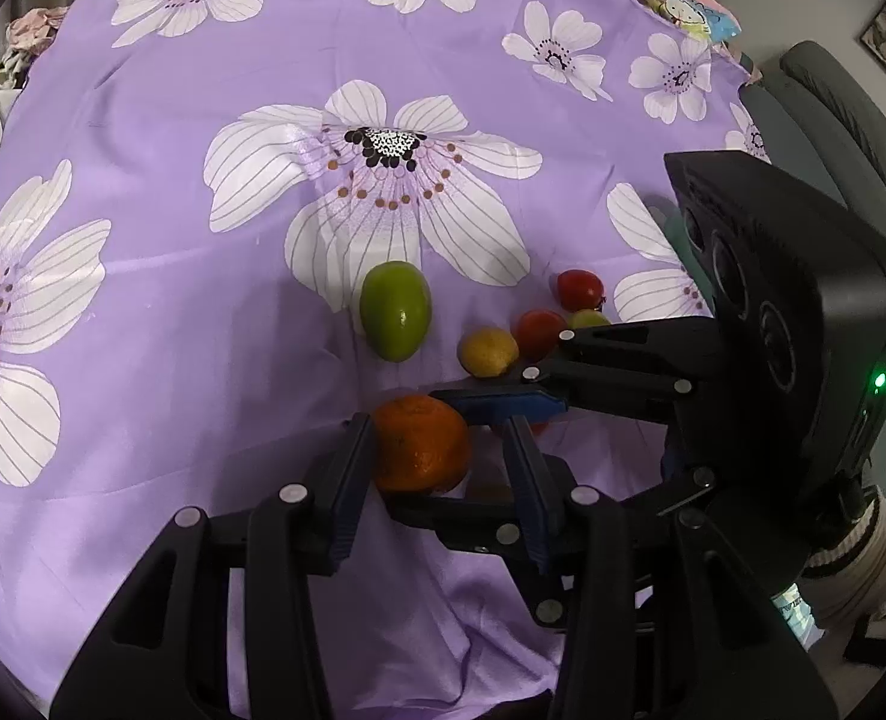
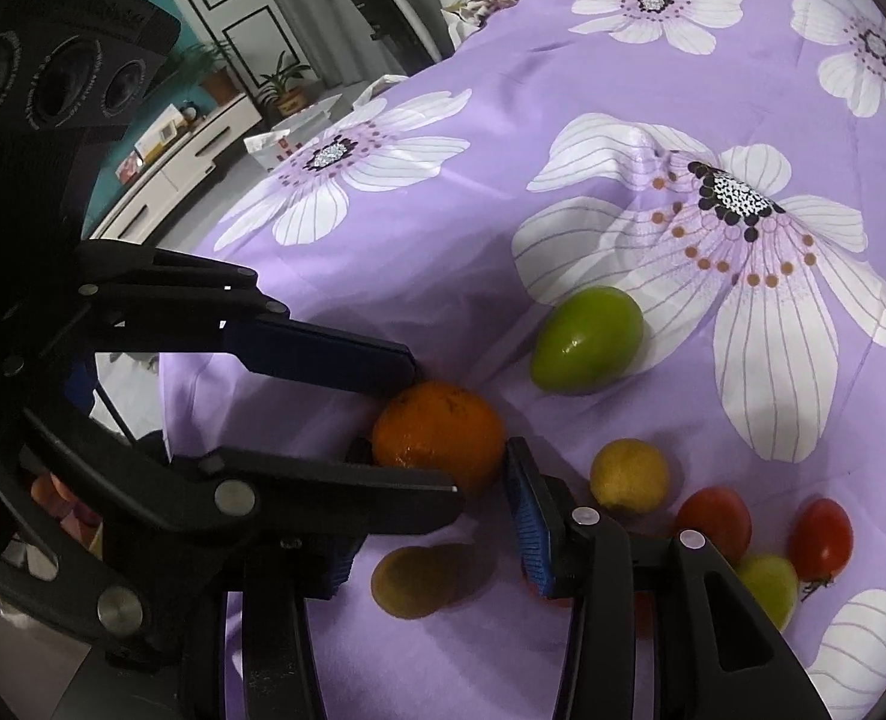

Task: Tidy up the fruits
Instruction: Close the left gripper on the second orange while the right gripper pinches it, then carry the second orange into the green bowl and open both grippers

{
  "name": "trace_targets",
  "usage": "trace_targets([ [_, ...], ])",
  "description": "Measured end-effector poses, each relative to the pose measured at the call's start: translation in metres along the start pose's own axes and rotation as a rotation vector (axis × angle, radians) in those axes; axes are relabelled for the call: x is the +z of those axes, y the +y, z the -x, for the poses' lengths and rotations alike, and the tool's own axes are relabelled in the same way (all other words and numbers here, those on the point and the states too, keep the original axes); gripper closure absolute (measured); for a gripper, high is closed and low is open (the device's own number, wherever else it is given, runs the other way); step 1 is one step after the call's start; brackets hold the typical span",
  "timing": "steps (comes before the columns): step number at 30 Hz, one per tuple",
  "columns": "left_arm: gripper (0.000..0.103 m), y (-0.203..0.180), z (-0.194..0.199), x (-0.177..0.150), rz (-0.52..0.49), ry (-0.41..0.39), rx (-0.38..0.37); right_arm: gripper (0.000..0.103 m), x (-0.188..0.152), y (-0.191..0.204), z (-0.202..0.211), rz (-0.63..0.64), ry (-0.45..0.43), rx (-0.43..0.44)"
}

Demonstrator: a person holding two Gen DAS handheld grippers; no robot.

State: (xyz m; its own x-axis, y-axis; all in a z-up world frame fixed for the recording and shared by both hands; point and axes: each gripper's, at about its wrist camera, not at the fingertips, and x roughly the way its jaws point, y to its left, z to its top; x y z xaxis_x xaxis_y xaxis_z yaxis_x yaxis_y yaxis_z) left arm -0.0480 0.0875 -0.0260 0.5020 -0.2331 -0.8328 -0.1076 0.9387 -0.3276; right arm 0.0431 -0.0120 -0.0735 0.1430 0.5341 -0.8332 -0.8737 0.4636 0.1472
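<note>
An orange point(image 1: 420, 443) lies on the purple flowered cloth point(image 1: 203, 276) between the fingers of my left gripper point(image 1: 440, 468), which is open; its left finger touches the orange. In the right wrist view the orange point(image 2: 440, 435) sits between the left gripper's fingers point(image 2: 335, 354). My right gripper point(image 2: 431, 534) is open around a dull yellow fruit point(image 2: 414, 581) just below the orange. A green mango point(image 1: 395, 309) point(image 2: 587, 339), a yellow lemon point(image 1: 487, 351) point(image 2: 629, 475), two red tomatoes point(image 1: 579, 289) point(image 2: 820, 537) and a small green fruit point(image 2: 767, 588) lie nearby.
The cloth point(image 2: 563, 60) covers a raised surface that falls off at the left in the right wrist view, with a white cabinet point(image 2: 191, 156) and potted plants beyond. A grey chair point(image 1: 833, 120) stands at the right of the left wrist view.
</note>
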Motion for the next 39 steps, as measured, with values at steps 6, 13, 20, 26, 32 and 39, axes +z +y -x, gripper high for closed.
trace_targets([
  [6,0.056,-0.004,-0.004,0.002,-0.018,0.009,0.021,0.056,-0.001,0.001,0.0,0.019,-0.009,0.001],
  [13,0.067,-0.005,-0.007,-0.002,-0.028,-0.007,0.061,0.059,-0.004,0.004,0.005,0.027,-0.02,-0.029],
  [20,0.067,-0.004,-0.003,-0.009,0.007,-0.023,0.01,0.06,-0.015,0.006,0.018,0.002,-0.057,-0.059],
  [26,0.067,-0.024,0.014,-0.013,-0.03,-0.082,-0.003,0.06,-0.024,0.012,0.042,-0.014,-0.121,-0.089],
  [32,0.067,-0.054,0.022,-0.01,-0.094,-0.115,-0.021,0.06,-0.036,0.016,0.071,-0.046,-0.181,-0.148],
  [39,0.067,-0.094,0.02,0.001,-0.184,-0.131,-0.051,0.06,-0.057,0.008,0.105,-0.108,-0.25,-0.208],
])
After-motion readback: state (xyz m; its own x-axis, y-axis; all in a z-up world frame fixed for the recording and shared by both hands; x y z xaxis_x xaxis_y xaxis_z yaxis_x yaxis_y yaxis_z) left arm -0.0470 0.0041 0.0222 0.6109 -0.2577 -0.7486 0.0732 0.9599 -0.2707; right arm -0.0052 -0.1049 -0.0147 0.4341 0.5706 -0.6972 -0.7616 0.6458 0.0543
